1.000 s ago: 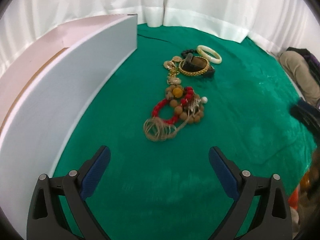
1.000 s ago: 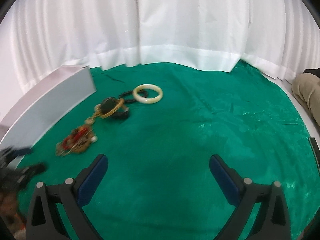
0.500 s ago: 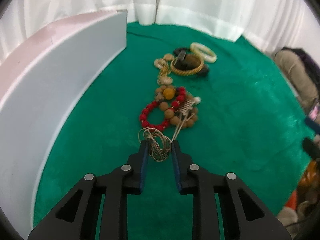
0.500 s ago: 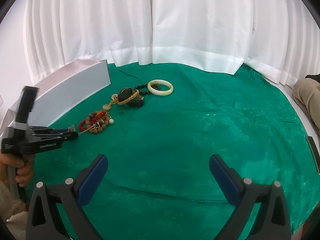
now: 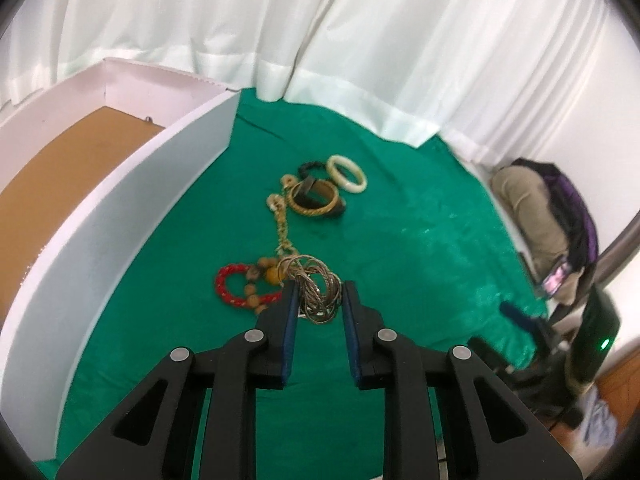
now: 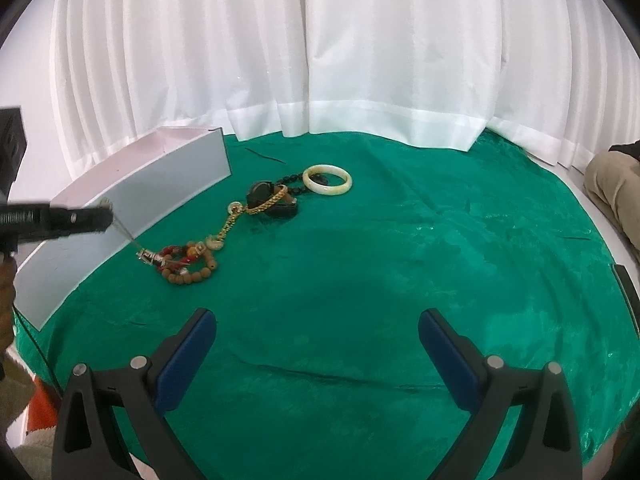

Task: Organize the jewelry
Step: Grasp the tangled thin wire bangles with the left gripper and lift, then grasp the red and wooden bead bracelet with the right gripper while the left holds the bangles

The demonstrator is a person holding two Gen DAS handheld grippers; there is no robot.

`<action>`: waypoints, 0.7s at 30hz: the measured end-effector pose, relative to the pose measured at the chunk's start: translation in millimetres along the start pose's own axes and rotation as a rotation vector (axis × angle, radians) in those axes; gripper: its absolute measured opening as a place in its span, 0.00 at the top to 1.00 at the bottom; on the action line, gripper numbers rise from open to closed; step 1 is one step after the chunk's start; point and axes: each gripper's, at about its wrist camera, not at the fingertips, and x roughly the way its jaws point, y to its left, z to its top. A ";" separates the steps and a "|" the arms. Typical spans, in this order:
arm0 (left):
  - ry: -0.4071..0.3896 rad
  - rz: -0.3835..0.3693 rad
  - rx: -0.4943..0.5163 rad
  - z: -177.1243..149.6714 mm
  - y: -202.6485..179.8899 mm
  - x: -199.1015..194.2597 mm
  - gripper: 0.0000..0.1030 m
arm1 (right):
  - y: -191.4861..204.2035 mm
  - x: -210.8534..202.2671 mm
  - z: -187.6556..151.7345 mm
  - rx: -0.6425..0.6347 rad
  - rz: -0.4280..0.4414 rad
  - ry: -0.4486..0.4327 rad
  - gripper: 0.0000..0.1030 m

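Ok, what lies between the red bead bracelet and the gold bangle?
A gold chain with pendants runs between the red bead bracelet and the gold bangle, over green cloth; the left wrist view shows it best.

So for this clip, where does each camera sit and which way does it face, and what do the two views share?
Left wrist: sits on the left gripper, looking forward and down along its fingers, shut on a coil of thin chain, at the green cloth; only its own fingers show.
Right wrist: sits on the open right gripper, aimed down across the cloth toward the curtain; a hand shows at the left edge.
Shared: white box, white bangle, gold bangle, red beads.
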 end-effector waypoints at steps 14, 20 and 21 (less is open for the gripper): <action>-0.067 -0.060 -0.015 14.1 -17.5 -34.8 0.80 | -5.8 -6.9 -6.5 0.012 -0.003 -0.018 0.00; -0.085 -0.006 -0.017 10.6 -13.8 -41.9 0.80 | -4.0 -1.5 -9.7 0.009 0.011 0.006 0.00; -0.082 0.002 -0.021 9.9 -12.3 -41.4 0.80 | -3.6 -2.1 -10.1 0.007 0.011 0.006 0.00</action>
